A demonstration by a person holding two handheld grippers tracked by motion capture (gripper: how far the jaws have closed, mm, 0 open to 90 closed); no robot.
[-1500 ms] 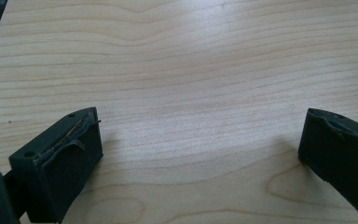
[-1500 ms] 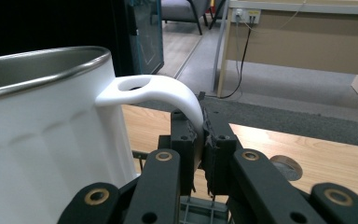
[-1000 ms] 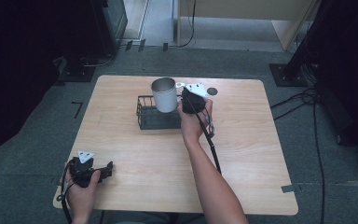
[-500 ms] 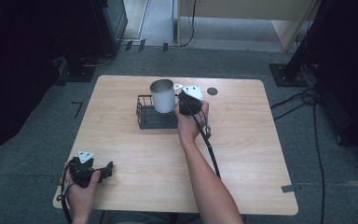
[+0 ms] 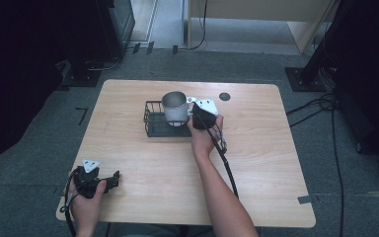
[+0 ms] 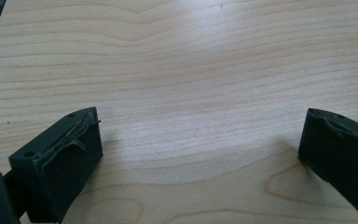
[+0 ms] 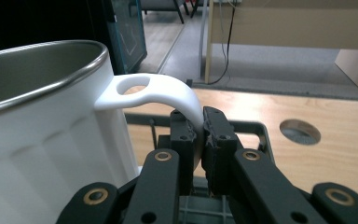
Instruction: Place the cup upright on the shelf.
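From the high view I have the right gripper (image 5: 193, 109) up at the far middle of the table (image 5: 256, 163), beside the black wire basket (image 5: 153, 123). Its jaws are clamped on the white handle (image 7: 168, 91) of the mug (image 5: 175, 108) — in the right gripper view the two pads pinch the handle's curve from either side, with the mug's white wall and steel rim large at the left. The mug stands upright over the right part of the basket; whether its base is touching the basket floor I cannot tell. Beyond the jaws I see the basket's rim and a round cable hole (image 7: 299, 131) in the tabletop.

My left gripper (image 5: 109, 180) sits at the near left corner of the table, well apart from the basket — its jaws stand wide apart over bare wood, nothing between them.
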